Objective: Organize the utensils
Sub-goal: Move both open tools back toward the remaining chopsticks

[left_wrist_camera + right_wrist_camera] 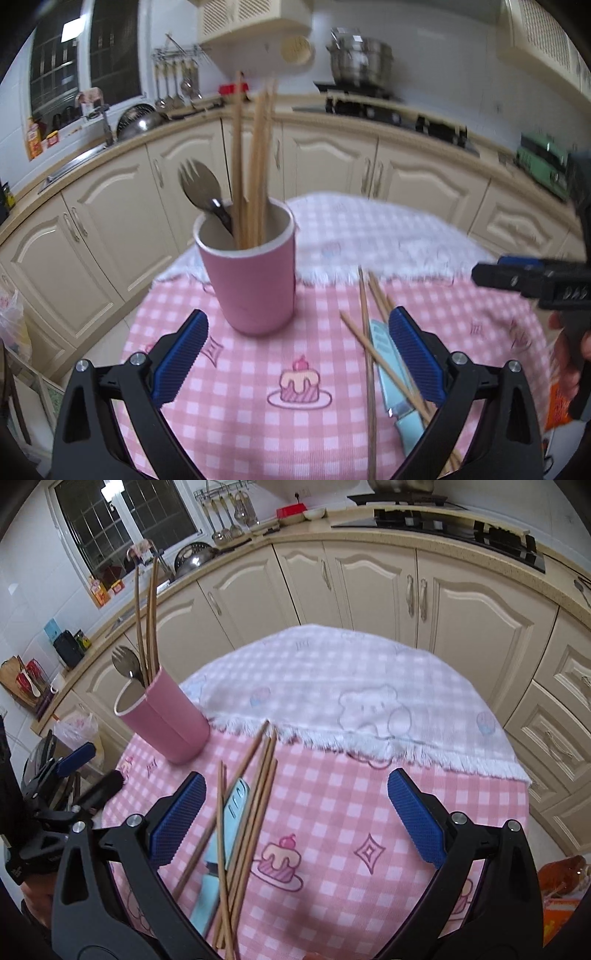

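Note:
A pink cup (253, 284) (168, 723) stands on the pink checked tablecloth (240, 406) (332, 812). It holds several wooden chopsticks (258, 158) (147, 620) and a metal spork (199, 186) (127, 664). More loose chopsticks (369, 369) (255, 805) lie on the cloth across a light-blue knife (384, 354) (221, 845). My left gripper (297, 354) is open, just in front of the cup, empty. My right gripper (295, 819) is open and empty; the loose chopsticks lie by its left finger.
A white fringed towel (369, 236) (332, 690) covers the far half of the round table. Cream kitchen cabinets (332, 162) (369, 583) curve behind it, with a sink and a stove on the counter. An orange packet (565, 886) lies at the right.

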A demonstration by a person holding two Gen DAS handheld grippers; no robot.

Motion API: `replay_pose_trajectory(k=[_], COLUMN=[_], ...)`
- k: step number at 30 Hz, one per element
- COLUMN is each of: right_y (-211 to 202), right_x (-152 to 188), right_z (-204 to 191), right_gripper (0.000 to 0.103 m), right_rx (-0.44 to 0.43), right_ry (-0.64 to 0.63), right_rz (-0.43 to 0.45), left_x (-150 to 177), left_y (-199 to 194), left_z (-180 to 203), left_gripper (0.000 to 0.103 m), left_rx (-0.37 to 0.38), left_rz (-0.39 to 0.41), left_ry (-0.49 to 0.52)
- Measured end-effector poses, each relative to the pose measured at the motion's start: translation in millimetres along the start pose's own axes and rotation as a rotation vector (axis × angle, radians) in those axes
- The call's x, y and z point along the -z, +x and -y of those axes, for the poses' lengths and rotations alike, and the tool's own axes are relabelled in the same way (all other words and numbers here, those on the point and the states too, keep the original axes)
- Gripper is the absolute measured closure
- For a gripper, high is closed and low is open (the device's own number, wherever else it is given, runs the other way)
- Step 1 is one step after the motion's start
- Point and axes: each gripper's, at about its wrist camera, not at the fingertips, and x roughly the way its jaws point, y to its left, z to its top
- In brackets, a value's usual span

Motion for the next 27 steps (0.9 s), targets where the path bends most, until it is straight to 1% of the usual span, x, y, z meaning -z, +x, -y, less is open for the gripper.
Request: replay_pose_trajectory(k=[8, 16, 19, 23, 27], right_y=[13.1, 25.2, 27.7, 33.3, 42.1], right_x=[15.3, 27.0, 31.4, 36.2, 42.3], right_z=[6.7, 8.0, 7.9, 7.1, 2.2], right_gripper=[0.006, 0.006, 0.006, 0.006, 0.006], right_rx=[0.017, 0.031, 0.038, 0.059, 0.077], right_ry=[0.0, -0.023, -0.03, -0.051, -0.083], right_rz=[-0.062, -0.115, -0.131, -0.159, -0.197], left_x=[16.3, 28.0, 28.9, 28.1, 20.3], left_y=[32.6, 60.6, 68.3, 80.4, 88.7], left_z=[11.0, 20.1, 25.2, 30.6, 32.9], left_gripper=[0.007, 0.007, 0.007, 0.007, 0.007], left_rx=[0.011, 0.011, 0.013, -0.009, -0.019], left_rz=[-0.119, -0.211, -0.23, -0.249, -0.245], left_ry=[0.043, 0.096, 0.119, 0.151, 0.172])
